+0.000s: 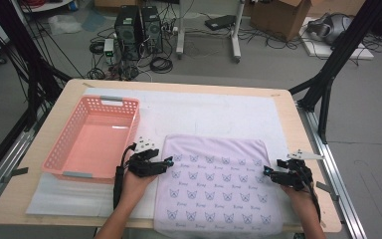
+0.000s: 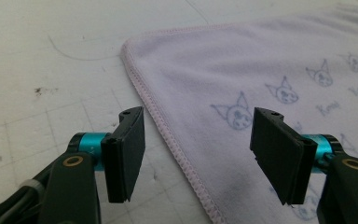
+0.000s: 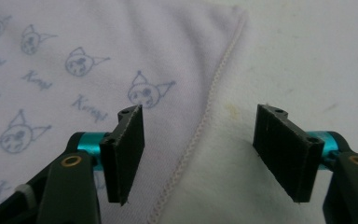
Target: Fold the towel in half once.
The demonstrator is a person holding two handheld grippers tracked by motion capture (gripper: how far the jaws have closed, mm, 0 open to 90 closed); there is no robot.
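A lilac towel printed with small cat faces lies flat on the white mat, and its near edge hangs over the table front. My left gripper is at the towel's left hem. In the left gripper view the left gripper is open, with the stitched hem of the towel running between the jaws untouched. My right gripper is at the right hem. In the right gripper view the right gripper is open too: one jaw is over the towel, the other over the mat.
A pink plastic basket stands with nothing in it left of the towel, close to my left hand. A white mat covers most of the wooden table. Cables, computer towers and boxes are on the floor beyond.
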